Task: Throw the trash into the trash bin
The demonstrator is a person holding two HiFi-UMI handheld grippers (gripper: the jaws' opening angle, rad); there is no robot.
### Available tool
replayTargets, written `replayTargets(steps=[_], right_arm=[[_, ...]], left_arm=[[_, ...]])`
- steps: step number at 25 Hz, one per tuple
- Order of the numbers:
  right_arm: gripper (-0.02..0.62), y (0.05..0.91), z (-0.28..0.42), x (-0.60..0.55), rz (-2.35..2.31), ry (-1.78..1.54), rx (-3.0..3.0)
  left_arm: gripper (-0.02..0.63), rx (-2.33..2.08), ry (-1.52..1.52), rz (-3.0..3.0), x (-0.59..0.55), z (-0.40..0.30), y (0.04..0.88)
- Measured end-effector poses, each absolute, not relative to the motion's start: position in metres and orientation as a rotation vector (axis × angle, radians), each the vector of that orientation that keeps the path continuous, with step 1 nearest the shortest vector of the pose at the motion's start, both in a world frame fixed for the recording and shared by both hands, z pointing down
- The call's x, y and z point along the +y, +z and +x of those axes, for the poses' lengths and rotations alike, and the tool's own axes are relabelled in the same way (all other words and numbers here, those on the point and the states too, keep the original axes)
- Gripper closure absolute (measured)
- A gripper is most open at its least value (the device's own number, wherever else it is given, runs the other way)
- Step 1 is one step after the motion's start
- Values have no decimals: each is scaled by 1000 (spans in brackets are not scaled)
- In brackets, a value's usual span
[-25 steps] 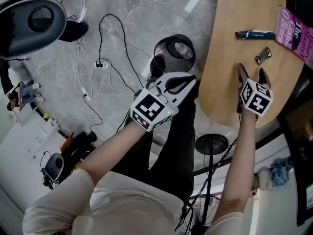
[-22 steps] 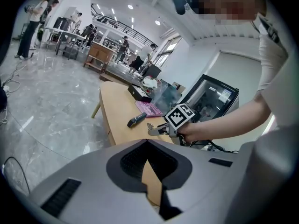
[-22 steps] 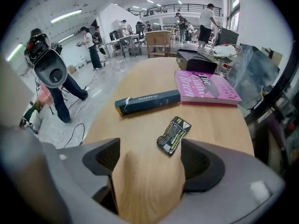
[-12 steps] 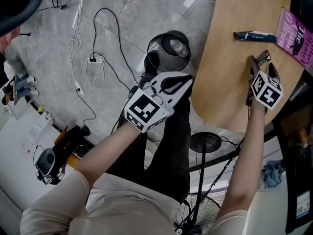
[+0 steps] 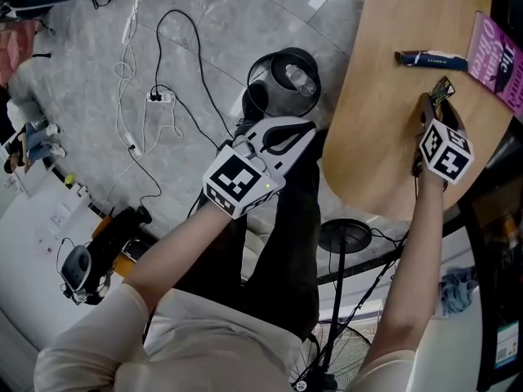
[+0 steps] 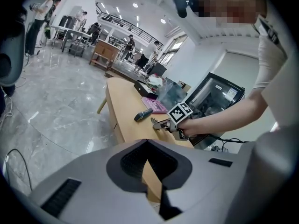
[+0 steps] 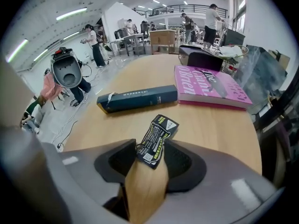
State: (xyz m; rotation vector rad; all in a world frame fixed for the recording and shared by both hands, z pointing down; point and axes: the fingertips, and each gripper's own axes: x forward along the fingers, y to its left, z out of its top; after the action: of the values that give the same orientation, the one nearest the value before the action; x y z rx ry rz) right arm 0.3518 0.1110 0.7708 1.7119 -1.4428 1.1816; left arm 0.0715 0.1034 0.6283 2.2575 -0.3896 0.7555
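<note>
- wrapper point(image 7: 158, 139): near end nipped by right gripper point(image 7: 149, 160), jaws just closing; long axis points straight ahead.
- left gripper point(image 5: 310, 126): closed, empty, nearer trash bin point(image 5: 286, 80).

Counts across one tabletop point(image 5: 380, 129) and the floor point(image 5: 204, 31)
On top: one black wrapper point(image 7: 158, 137), one dark blue box point(image 5: 431, 57), one pink book point(image 5: 497, 62). Below: one black trash bin point(image 5: 284, 84), one white power strip point(image 5: 159, 98). In hand: two grippers, a left gripper point(image 5: 307, 126) and a right gripper point(image 5: 435, 104).
</note>
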Motion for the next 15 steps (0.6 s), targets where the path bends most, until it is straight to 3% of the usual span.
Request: replayTargets(steps=[1, 6, 15], right_arm=[[433, 770, 351, 110, 1716, 1168, -1437], [554, 765, 351, 108, 1760, 1145, -1399], [563, 751, 336, 111, 1741, 1123, -1416]], left_arm=[[600, -388, 757, 2257, 103, 71, 629], [600, -381, 760, 2258, 105, 64, 629], [600, -381, 759, 2262, 101, 47, 625]])
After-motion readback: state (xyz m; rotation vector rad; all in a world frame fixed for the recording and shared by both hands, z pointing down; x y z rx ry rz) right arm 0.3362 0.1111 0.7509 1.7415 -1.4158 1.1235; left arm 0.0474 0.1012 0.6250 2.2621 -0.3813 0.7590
